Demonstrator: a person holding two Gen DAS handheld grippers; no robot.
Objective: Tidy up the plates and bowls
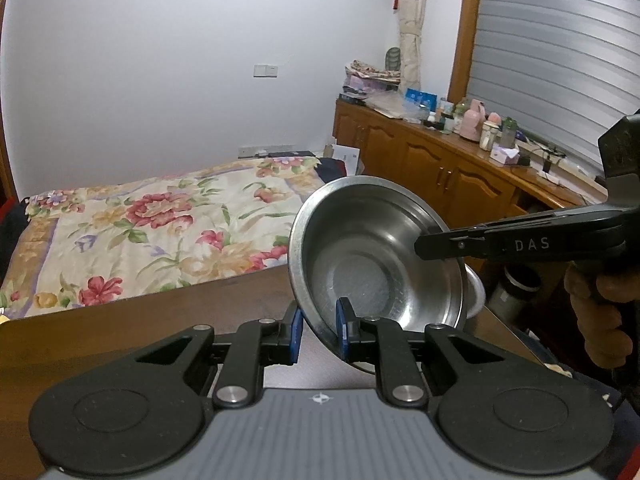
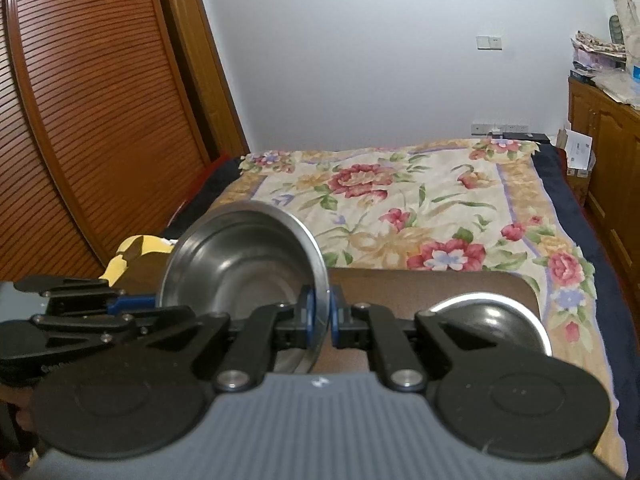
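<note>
A steel bowl [image 1: 360, 240] hangs tilted above the brown table [image 1: 120, 332], its hollow turned toward the left wrist camera. My left gripper [image 1: 318, 316] is shut on its near lower rim, one blue pad [image 1: 344, 328] inside and the other outside. My right gripper [image 1: 424, 246] comes in from the right and pinches the opposite rim. In the right wrist view the same bowl [image 2: 240, 264] sits with its rim clamped in my right gripper [image 2: 322, 316], and my left gripper [image 2: 156, 300] grips its left edge. A second steel bowl [image 2: 492, 312] rests on the table [image 2: 440, 284].
A bed with a floral cover [image 1: 160, 232] lies beyond the table. A wooden cabinet [image 1: 440, 164] crowded with bottles runs along the right wall. Louvred wooden doors [image 2: 80, 120] stand at the left. A person's hand [image 1: 600, 308] holds the right gripper's grip.
</note>
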